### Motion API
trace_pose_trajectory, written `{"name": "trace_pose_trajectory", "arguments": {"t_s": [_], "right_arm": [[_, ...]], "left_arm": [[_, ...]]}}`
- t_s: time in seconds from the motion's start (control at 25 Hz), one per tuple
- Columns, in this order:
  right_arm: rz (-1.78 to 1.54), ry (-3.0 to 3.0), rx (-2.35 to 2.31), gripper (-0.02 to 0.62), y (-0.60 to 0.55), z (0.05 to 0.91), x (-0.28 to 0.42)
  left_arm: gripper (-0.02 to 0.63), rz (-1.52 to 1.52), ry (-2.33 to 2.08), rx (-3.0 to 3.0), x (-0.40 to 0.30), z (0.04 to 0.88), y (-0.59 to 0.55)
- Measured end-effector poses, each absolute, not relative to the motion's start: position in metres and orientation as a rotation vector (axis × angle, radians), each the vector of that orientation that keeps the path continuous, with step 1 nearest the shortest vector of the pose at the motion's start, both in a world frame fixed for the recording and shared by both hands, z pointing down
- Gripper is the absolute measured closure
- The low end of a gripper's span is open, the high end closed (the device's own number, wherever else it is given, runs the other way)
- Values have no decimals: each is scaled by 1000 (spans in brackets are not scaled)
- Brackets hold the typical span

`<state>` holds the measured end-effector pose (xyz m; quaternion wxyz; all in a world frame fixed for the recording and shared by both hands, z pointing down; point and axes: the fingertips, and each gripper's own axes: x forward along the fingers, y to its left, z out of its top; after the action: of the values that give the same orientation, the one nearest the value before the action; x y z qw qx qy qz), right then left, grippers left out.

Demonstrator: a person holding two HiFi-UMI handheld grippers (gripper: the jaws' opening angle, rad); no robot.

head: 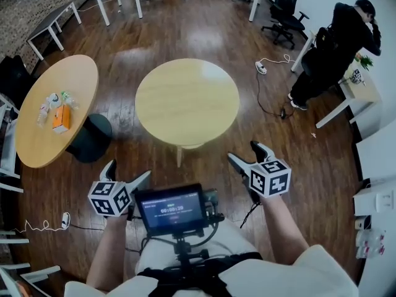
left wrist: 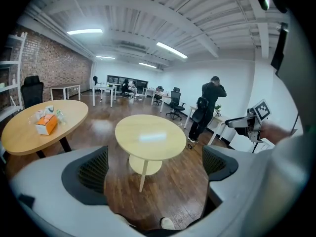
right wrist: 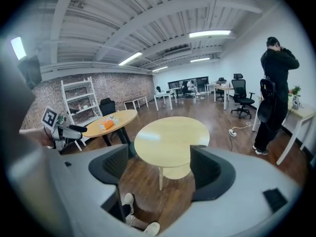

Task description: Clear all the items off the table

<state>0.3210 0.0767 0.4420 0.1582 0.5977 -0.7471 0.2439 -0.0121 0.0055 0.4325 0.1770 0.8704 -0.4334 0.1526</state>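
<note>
The left gripper (head: 130, 169) is held low in front of the person's body with its jaws wide apart. Through the gap its own view shows only the wooden floor (head: 124, 144) and a round table. The right gripper (head: 242, 151) is held level with it on the other side, jaws equally wide, gripping no object. Each gripper carries a cube with square black-and-white markers. Between the two, near the person's chest, sits a small lit screen (head: 170, 209).

Just ahead of both grippers stands a pale round bench (head: 187, 101) on a central post. Well to its left stands a second, tan round bench (head: 55, 110) on a dark pedestal. An orange box (head: 60, 117) lies on it near its middle. A clear bottle (head: 42, 112) lies beside the box, along with a few small items too small to identify. Both grippers are well apart from that bench.

Farther off to the right, a person in dark clothing (head: 337, 48) stands beside a white desk (head: 356, 91), one arm raised to the head. A power strip (head: 261, 67) with a white cable lies on the floor near them. A black office chair (head: 284, 5) stands beyond.
</note>
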Motion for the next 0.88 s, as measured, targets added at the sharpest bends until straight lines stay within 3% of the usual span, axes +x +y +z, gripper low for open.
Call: {"name": "trace_pose_trajectory", "arguments": {"t_s": [0.88], "right_arm": [[657, -2092, 1715, 196, 83, 447, 335]], "left_arm": [[20, 443, -1270, 2477, -7, 424, 12]]}}
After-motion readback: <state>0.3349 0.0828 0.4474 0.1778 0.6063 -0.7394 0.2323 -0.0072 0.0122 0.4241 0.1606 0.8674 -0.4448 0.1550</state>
